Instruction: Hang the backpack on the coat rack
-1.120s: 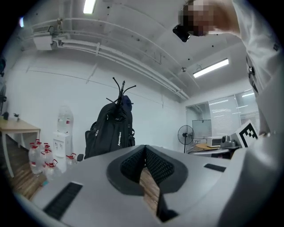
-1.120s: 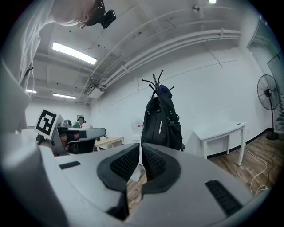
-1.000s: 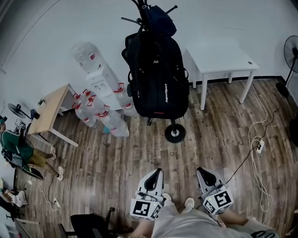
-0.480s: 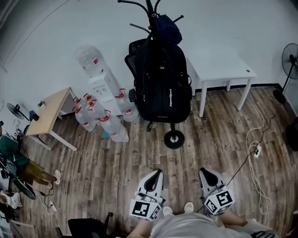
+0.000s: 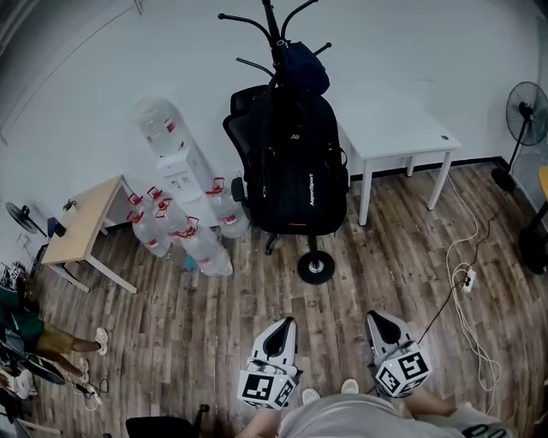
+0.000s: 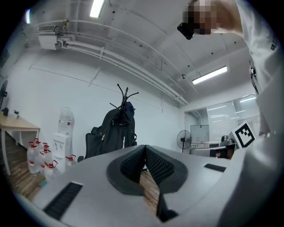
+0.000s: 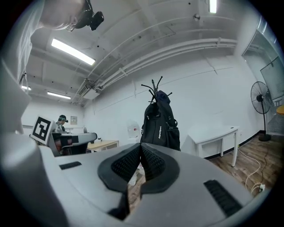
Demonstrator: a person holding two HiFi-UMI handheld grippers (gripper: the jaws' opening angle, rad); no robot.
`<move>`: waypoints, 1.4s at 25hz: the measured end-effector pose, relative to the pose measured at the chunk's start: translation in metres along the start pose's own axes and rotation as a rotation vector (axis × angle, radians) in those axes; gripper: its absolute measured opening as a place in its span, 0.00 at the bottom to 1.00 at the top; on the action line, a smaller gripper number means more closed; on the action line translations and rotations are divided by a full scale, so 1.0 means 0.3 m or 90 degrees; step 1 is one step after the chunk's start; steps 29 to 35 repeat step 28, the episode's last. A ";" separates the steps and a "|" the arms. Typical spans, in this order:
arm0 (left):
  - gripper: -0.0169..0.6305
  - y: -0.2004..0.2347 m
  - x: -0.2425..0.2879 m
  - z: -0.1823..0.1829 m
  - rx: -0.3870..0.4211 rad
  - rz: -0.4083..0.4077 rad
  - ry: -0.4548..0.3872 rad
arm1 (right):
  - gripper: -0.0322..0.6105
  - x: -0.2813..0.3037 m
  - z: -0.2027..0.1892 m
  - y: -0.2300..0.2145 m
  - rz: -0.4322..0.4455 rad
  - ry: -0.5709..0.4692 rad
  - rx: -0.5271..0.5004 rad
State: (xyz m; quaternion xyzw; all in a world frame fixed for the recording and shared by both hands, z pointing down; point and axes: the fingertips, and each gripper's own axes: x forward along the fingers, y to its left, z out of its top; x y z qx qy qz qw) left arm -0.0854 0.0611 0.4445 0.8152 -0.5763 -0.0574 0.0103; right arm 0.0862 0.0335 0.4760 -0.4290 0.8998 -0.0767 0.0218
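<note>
A large black backpack hangs on the black coat rack near the far wall, above the rack's round base. It also shows as the backpack in the left gripper view and the backpack in the right gripper view. A smaller dark bag hangs on a hook above it. My left gripper and right gripper sit low in the head view, well short of the rack. Both are shut with nothing between the jaws.
A black office chair stands behind the backpack. A water dispenser with several water jugs is to the left, next to a wooden table. A white table, a fan and a floor power strip are to the right.
Both grippers have drawn back from the rack, and the head view now shows more of the rack's top. The right jaws have shut fully.
</note>
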 end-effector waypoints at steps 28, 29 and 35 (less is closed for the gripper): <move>0.04 -0.053 -0.003 -0.034 0.007 -0.046 0.017 | 0.07 -0.011 -0.026 0.029 -0.008 0.026 -0.030; 0.04 -0.053 -0.003 -0.034 0.007 -0.046 0.017 | 0.07 -0.011 -0.026 0.029 -0.008 0.026 -0.030; 0.04 -0.053 -0.003 -0.034 0.007 -0.046 0.017 | 0.07 -0.011 -0.026 0.029 -0.008 0.026 -0.030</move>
